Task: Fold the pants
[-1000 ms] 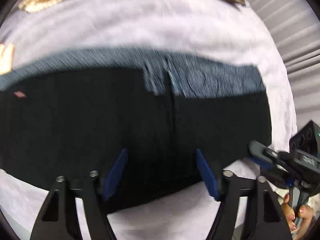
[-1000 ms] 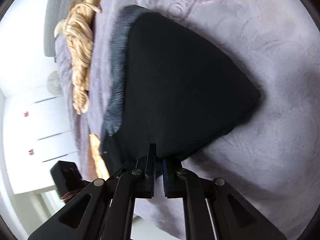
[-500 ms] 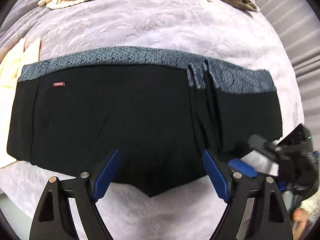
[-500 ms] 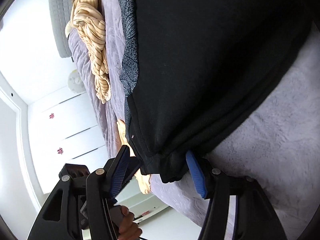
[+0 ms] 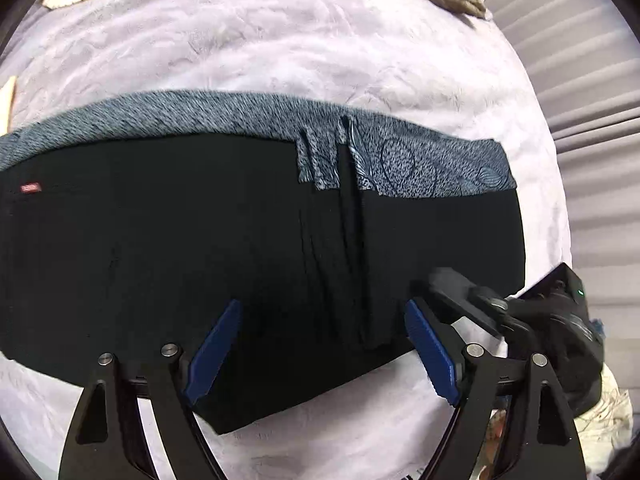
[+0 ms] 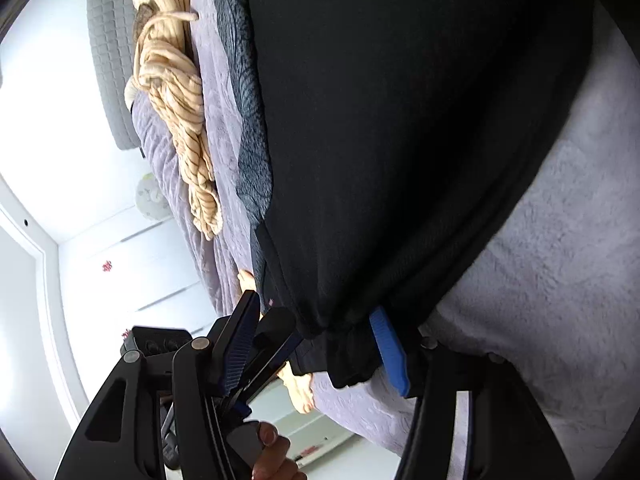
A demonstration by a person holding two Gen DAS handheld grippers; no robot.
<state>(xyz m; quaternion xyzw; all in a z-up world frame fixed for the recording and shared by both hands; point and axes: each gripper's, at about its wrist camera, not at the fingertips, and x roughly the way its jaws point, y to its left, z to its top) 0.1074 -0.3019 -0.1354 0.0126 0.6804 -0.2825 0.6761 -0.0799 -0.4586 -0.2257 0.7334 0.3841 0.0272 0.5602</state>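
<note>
The left gripper hangs wide open over the near edge of the black pants, gripping nothing. The right gripper has its jaws closing around a bunched hem at the pants' corner, pads not yet pressing. The pants lie flat on a lilac bedspread, grey waistband farthest. Beyond lies striped cloth.

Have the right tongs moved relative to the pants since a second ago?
Yes. The right tongs, closing now, slid along the black pants from a folded corner to the bunched hem, nearer the striped cloth.
</note>
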